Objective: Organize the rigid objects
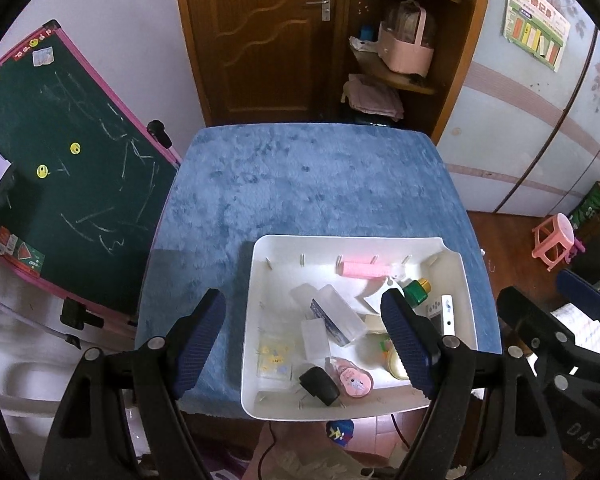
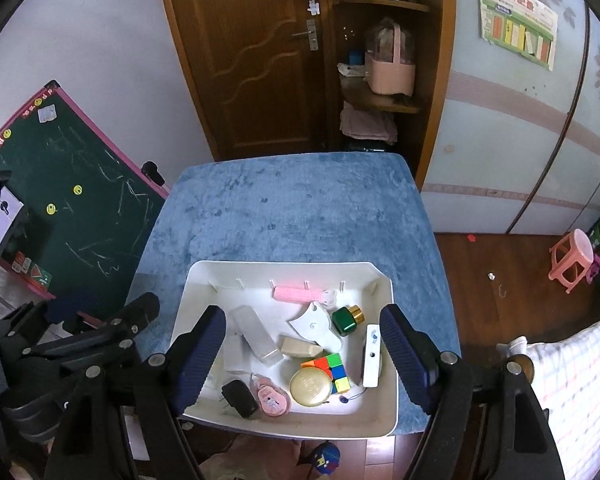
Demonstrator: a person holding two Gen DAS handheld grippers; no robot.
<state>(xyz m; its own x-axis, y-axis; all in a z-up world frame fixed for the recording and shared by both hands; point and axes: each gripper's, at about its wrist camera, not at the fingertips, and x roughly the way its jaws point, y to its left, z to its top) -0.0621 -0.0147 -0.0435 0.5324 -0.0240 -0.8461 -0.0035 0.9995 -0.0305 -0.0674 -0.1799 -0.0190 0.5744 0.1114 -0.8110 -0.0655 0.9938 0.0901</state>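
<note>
A white tray [image 2: 204,280] sits at the near edge of the blue-covered table [image 2: 300,208]. In it lie a pink roller [image 2: 296,294], a green bottle with a gold cap [image 2: 346,320], a colour cube [image 2: 334,370], a round gold tin [image 2: 311,387], a black adapter [image 2: 239,398], a pink tape dispenser [image 2: 274,400], clear boxes [image 2: 256,338] and a white device [image 2: 372,356]. My right gripper [image 2: 306,360] is open and empty above the tray. My left gripper [image 1: 306,348] is open and empty over the tray's [image 1: 256,272] left part.
A green chalkboard [image 1: 60,168] leans left of the table. A wooden door [image 2: 256,60] and shelf unit [image 2: 380,60] stand behind. A pink stool [image 2: 572,260] stands on the wooden floor at right. The far half of the table shows only blue cloth.
</note>
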